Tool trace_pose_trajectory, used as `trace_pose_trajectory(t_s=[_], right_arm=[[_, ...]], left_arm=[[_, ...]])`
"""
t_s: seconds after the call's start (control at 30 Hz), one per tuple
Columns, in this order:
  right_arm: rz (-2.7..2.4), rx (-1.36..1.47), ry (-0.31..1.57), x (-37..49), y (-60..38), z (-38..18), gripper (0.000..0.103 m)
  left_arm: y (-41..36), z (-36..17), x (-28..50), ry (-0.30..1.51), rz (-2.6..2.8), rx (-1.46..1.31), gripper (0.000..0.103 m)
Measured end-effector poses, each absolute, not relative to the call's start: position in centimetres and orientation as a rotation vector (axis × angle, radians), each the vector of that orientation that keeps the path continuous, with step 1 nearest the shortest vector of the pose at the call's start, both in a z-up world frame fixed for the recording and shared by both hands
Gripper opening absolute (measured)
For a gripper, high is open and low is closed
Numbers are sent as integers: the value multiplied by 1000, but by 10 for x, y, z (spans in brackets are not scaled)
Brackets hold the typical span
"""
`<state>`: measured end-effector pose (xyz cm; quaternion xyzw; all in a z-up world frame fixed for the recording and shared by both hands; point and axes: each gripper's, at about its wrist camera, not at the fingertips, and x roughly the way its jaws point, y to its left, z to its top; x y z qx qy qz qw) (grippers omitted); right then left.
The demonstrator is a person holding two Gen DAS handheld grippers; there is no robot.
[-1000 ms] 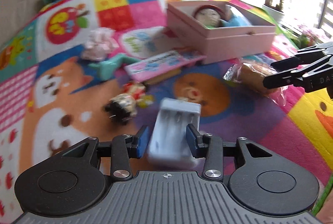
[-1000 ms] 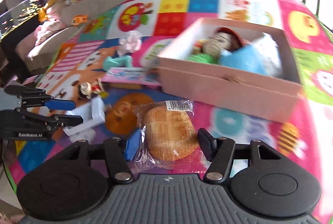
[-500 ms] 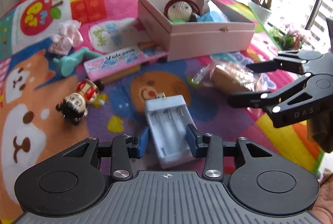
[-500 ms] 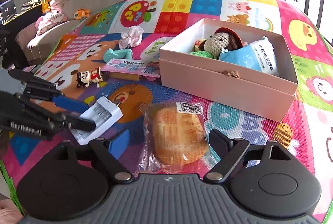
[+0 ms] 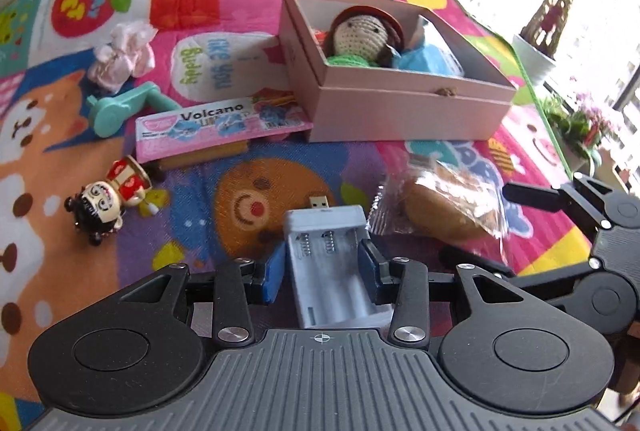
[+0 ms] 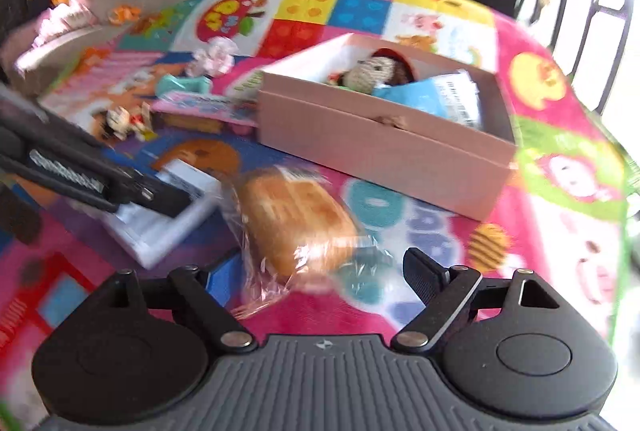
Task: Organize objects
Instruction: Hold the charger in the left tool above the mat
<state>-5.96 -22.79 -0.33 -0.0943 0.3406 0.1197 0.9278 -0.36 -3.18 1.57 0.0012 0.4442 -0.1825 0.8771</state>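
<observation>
My left gripper (image 5: 322,271) is shut on a white battery charger (image 5: 334,263) with a USB plug, held low over the colourful play mat (image 5: 192,231); the charger also shows in the right wrist view (image 6: 160,227). My right gripper (image 6: 320,271) is wide open around a wrapped bread bun (image 6: 296,219) that lies on the mat; the bun also shows in the left wrist view (image 5: 444,207). A pink open box (image 5: 400,103) behind holds a crochet doll (image 5: 360,35) and a blue packet (image 6: 432,95).
On the mat left of the box lie a pink Volcano package (image 5: 216,127), a teal plastic toy (image 5: 120,111), a pink cloth bow (image 5: 124,55) and a small figurine (image 5: 108,199). Potted plants (image 5: 576,123) stand past the mat's right edge.
The right gripper opened wider and dropped lower around the bun. The left gripper kept its hold on the charger and swung toward the bun and box.
</observation>
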Motion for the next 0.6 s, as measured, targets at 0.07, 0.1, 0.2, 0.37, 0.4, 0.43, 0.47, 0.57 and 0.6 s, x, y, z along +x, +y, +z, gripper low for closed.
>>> trace_pose_trajectory(t_s=[0.07,0.1,0.2,0.37,0.4,0.43,0.47,0.57,0.6], right_arm=[[239,-175,700,-59,-231,-3,85],[237,-173,698,-59,-232,-3,85],[236,-167,699,-58,-232,-4,87],[230,-108,730,-52,-241,-5,99],[230,-97,737,-52,-243,-6,100],[230,-87,744,-51,-244,-7,101],[232,-80,750,-50,-245,-7,101],[238,-63,750,-50,-247,-8,101],[237,-58,746,-51,-248,-7,101]], left_arm=[[-35,15,-7,915,-384,36,44],[-36,15,-7,913,-381,37,44],[-34,15,-6,921,-371,10,44],[-36,13,-6,911,-352,-18,48],[-37,13,-6,910,-345,-25,50],[-38,13,-5,913,-342,-31,54],[-39,14,-3,921,-344,-42,56],[-31,16,6,958,-387,-130,60],[-26,16,9,971,-407,-177,60]])
